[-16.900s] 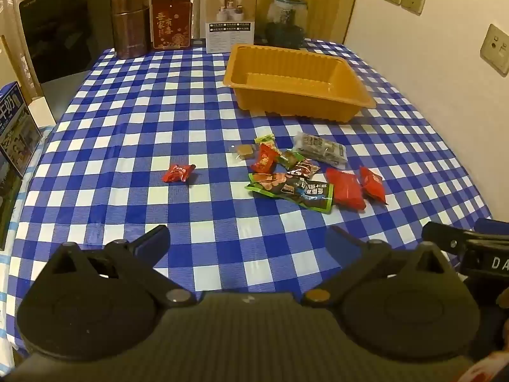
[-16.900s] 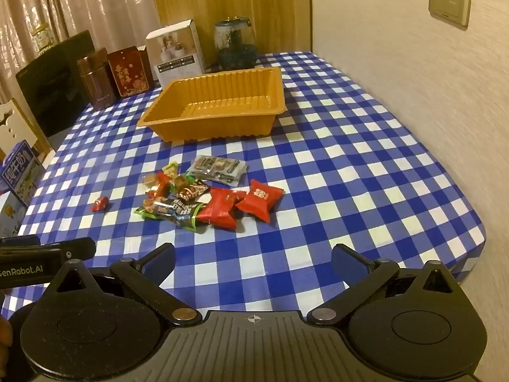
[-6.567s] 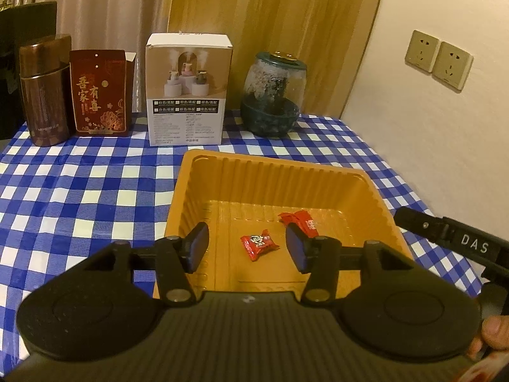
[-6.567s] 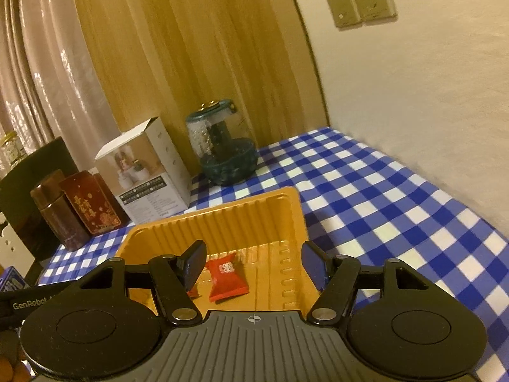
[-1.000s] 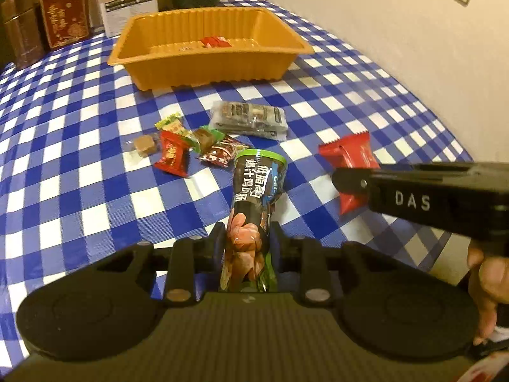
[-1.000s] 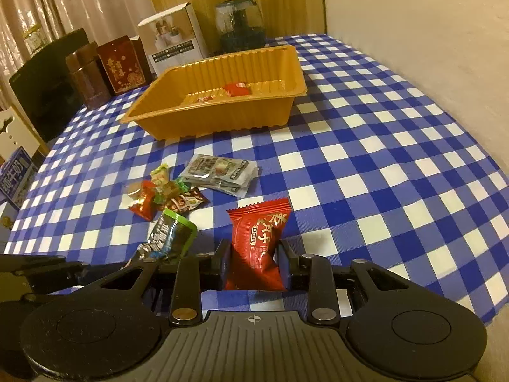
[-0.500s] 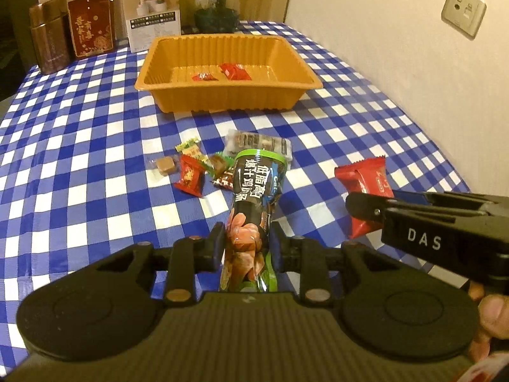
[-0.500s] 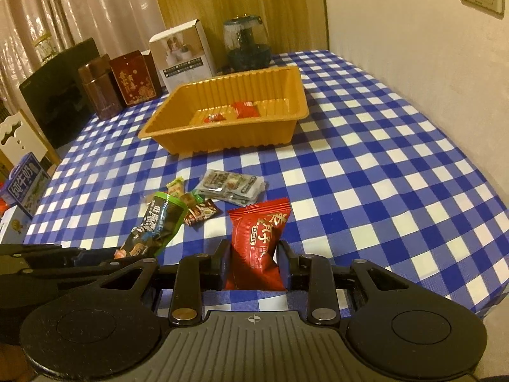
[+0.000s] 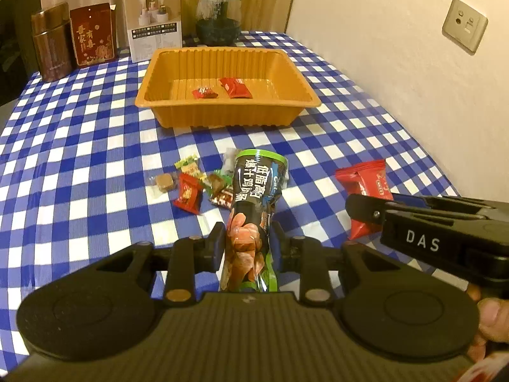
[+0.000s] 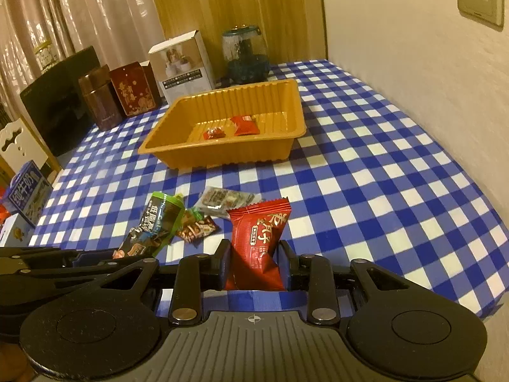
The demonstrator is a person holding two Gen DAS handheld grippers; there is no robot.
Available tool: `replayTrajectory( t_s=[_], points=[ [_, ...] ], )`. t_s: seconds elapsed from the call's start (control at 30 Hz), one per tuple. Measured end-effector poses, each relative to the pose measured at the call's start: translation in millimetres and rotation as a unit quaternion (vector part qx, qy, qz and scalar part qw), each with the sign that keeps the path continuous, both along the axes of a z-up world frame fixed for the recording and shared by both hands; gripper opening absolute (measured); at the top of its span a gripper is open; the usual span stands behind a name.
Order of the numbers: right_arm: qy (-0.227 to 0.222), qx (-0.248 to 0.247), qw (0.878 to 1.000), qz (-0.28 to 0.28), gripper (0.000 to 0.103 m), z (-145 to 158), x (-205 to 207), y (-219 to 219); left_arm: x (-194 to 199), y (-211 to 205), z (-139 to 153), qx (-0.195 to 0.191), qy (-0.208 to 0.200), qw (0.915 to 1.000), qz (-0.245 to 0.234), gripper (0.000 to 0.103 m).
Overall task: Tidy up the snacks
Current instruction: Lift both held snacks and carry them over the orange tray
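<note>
Blue-checked cloth covers the bench [image 9: 79, 146], where 1 orange tray [image 9: 305, 95] holds 2 red candies. Left hand-held gripper [image 9: 248, 242] is clamped on 1 green pouch [image 9: 254, 197], right hand-held gripper [image 10: 254, 264] on 1 red packet [image 10: 259, 235], both above the bench. Both look light, soft and crinkly, best pinched at the sealed end. About 6 small sweets remain loose.

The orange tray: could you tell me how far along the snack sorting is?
Done: two red snacks lie in the orange tray. In hand: the left tongs grip a green-topped packet, the right tongs a red packet. Left: small candies and a clear packet on the tablecloth.
</note>
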State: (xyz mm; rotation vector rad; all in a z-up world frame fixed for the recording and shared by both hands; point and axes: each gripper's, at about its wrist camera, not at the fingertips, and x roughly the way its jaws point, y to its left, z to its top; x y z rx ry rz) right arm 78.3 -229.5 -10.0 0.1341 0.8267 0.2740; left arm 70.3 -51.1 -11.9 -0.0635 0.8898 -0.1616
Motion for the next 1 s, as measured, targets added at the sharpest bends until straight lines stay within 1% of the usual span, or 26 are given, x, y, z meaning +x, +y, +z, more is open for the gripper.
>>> replayTrajectory(
  t_s=[0.27,0.4,0.67,0.83,1.0],
  points=[
    [-0.015,0.004,1.000,0.008,0.031,13,24,3,23,2,13,-0.003,-0.016,0.9999,0.005,0.026],
    [-0.023,0.007,1.000,0.010,0.031,21,41,7,41,7,21,-0.012,-0.024,0.9995,0.012,0.026],
    [-0.039,0.012,0.999,0.014,0.031,33,78,14,80,12,35,-0.008,-0.045,0.9987,0.024,0.026],
    [-0.048,0.018,0.999,0.019,0.031,36,102,18,105,15,34,-0.002,-0.051,0.9982,0.030,0.026],
    [-0.053,0.018,0.998,0.019,0.031,33,125,20,130,19,25,-0.006,-0.055,0.9978,0.037,0.026]
  ],
)
